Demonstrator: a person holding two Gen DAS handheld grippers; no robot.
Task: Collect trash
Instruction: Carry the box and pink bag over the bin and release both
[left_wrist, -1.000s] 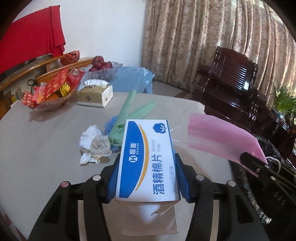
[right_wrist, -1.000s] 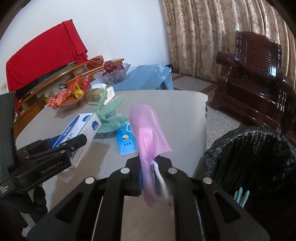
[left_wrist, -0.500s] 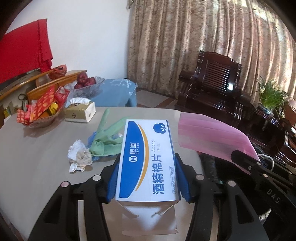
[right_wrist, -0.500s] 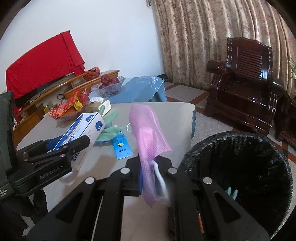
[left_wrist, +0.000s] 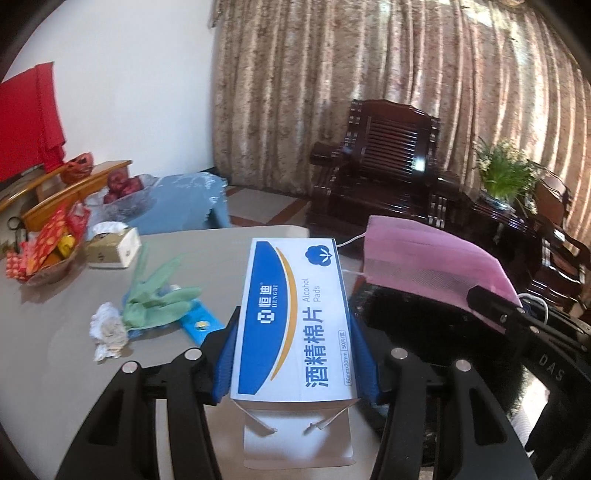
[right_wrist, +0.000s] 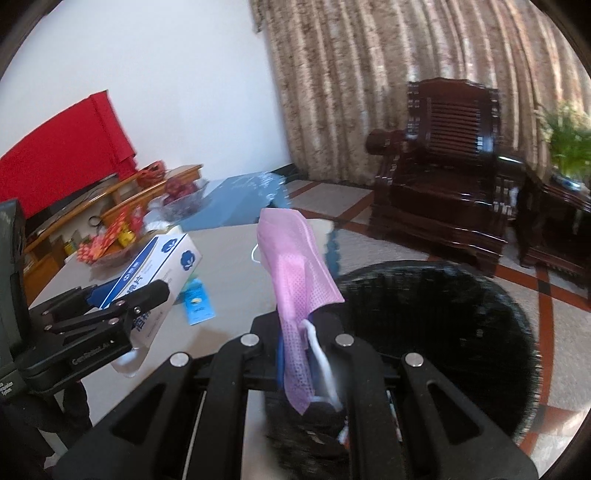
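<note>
My left gripper (left_wrist: 295, 354) is shut on a white and blue alcohol pads box (left_wrist: 295, 314), held above the table's right edge; the same box (right_wrist: 159, 269) shows at the left of the right wrist view. My right gripper (right_wrist: 299, 332) is shut on a pink face mask (right_wrist: 295, 280), which hangs over the rim of the black-lined trash bin (right_wrist: 461, 325). That mask (left_wrist: 432, 266) appears at the right of the left wrist view. On the grey table (left_wrist: 55, 314) lie green gloves (left_wrist: 159, 295), a crumpled tissue (left_wrist: 109, 328) and a blue packet (left_wrist: 199, 321).
A snack basket (left_wrist: 44, 254), a tissue box (left_wrist: 110, 247) and a fruit bowl (left_wrist: 125, 192) stand at the table's far left. A dark wooden armchair (right_wrist: 443, 177) and a potted plant (left_wrist: 506, 173) stand beyond the bin, before the curtain.
Both grippers have swung right and risen with the box and the mask. The bin has come under the right gripper; the table's trash has slid left in view.
</note>
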